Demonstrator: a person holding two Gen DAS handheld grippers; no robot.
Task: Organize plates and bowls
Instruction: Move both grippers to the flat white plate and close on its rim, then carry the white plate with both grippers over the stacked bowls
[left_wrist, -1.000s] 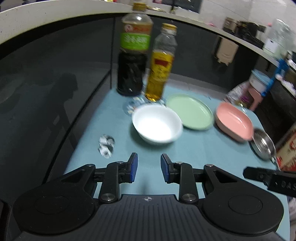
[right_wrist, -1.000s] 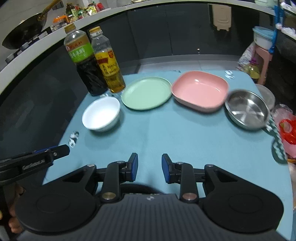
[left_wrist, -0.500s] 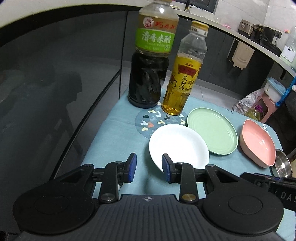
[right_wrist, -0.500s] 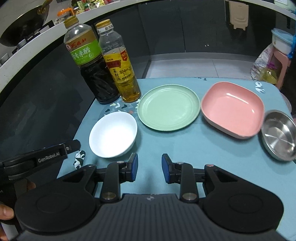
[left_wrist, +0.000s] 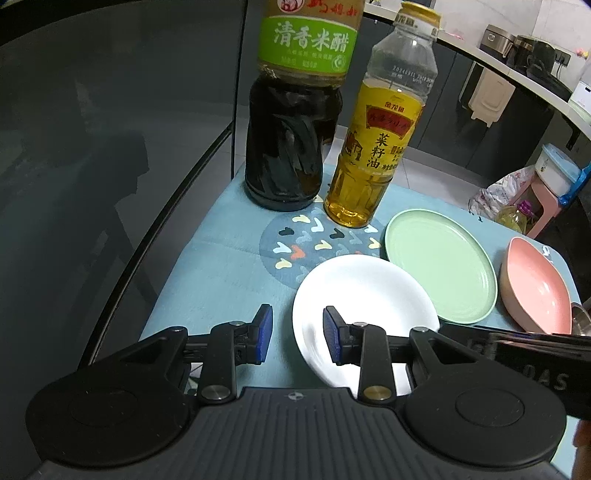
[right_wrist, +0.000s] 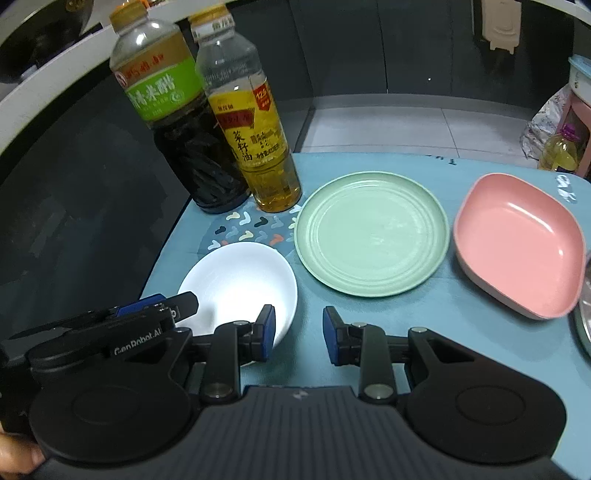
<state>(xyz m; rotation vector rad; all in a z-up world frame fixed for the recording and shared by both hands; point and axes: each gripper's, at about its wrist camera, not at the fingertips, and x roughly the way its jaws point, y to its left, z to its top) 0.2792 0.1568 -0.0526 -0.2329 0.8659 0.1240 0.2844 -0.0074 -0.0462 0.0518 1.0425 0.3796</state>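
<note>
The left gripper (left_wrist: 297, 339) is held open astride the near rim of the white bowl (left_wrist: 364, 299); the right gripper (right_wrist: 299, 338), also open, is empty beside it. If closed off-centre, the bowl could be tipped against the green plate (right_wrist: 373, 232) or the oil bottle (left_wrist: 373, 151).

On the bench (right_wrist: 369, 325), four dishes lie in a row from left to right: the bowl (right_wrist: 240, 280), the round plate (right_wrist: 373, 232), the square dish (right_wrist: 517, 243), and the metal bowl (right_wrist: 585, 321) at the right edge. Behind the bowl, two bottles stand side by side, touching: the vinegar bottle (right_wrist: 184, 125) at left, the oil bottle (right_wrist: 251, 125) at right. The round plate lies just right of the oil bottle.
</note>
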